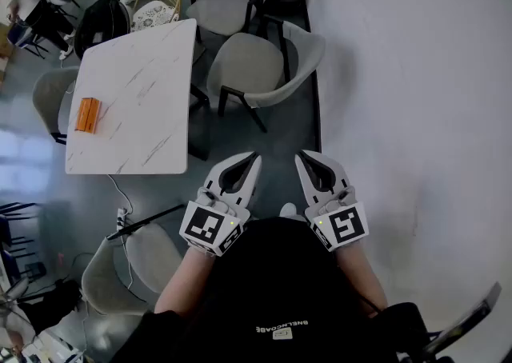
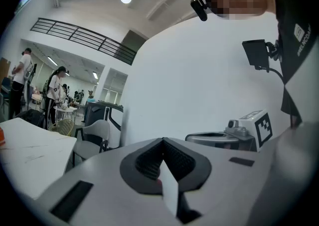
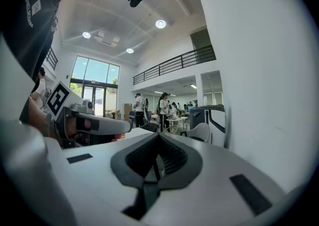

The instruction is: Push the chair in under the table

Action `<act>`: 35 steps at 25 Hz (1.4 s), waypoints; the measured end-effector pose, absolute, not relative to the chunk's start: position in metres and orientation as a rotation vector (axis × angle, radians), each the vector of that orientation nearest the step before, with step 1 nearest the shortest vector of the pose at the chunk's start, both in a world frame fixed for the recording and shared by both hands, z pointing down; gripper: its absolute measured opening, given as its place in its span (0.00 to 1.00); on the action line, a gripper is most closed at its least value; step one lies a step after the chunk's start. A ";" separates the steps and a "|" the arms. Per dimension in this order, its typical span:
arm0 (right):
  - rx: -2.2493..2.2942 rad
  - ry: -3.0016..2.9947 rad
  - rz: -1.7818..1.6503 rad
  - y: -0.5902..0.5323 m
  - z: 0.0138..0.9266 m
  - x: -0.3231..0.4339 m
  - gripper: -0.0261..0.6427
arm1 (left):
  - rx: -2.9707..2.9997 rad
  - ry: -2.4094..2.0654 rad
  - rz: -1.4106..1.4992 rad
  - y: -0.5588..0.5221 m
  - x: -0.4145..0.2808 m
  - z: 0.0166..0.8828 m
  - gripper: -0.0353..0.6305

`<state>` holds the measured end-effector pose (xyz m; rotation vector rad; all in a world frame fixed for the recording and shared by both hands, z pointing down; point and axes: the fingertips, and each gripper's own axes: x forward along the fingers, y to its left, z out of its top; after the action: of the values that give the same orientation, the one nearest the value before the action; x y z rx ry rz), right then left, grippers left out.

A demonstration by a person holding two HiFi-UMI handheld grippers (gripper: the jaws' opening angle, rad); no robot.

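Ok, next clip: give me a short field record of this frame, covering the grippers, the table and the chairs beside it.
stage: no chair touched yet
left gripper: jaws shut, empty, held in front of the person's chest
right gripper: jaws shut, empty, beside the left one
table: white marbled top, orange box near its left edge
grey chair: pulled out, standing at an angle between the table and the white wall
second chair: beyond it, also clear of the table

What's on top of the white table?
One small orange box-like thing lies on the white table, near its left edge in the head view. Nothing else shows on top. The tabletop covers whatever is under it, so that can't be seen.
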<state>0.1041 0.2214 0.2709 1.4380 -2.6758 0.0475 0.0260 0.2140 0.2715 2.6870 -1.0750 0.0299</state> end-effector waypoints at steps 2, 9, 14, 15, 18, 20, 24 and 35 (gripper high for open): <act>1.426 -2.670 0.041 0.221 0.272 0.100 0.06 | 2.691 -1.075 0.033 0.215 0.023 0.271 0.06; 1.406 -2.668 0.065 0.224 0.276 0.075 0.05 | 2.681 -1.076 0.064 0.220 0.001 0.278 0.06; 1.410 -2.675 0.081 0.228 0.277 0.056 0.06 | 2.650 -1.081 0.082 0.225 -0.022 0.289 0.06; 1.419 -2.672 0.088 0.227 0.277 0.052 0.06 | 2.647 -1.080 0.085 0.226 -0.027 0.290 0.06; 1.439 -2.652 0.066 0.227 0.277 0.036 0.06 | 2.655 -1.071 0.108 0.231 -0.046 0.296 0.06; 1.444 -2.645 0.055 0.228 0.279 0.021 0.06 | 2.663 -1.053 0.123 0.234 -0.059 0.300 0.06; 1.429 -2.628 0.086 0.234 0.294 -0.010 0.06 | 2.656 -1.011 0.120 0.239 -0.084 0.307 0.06; 1.352 -2.591 0.032 0.223 0.301 -0.049 0.06 | 2.619 -1.024 0.125 0.228 -0.122 0.317 0.06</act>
<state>-0.0494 0.2228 0.3011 1.3519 -2.5910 0.0323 -0.1220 0.2276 0.3168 2.6188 -1.0240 0.1253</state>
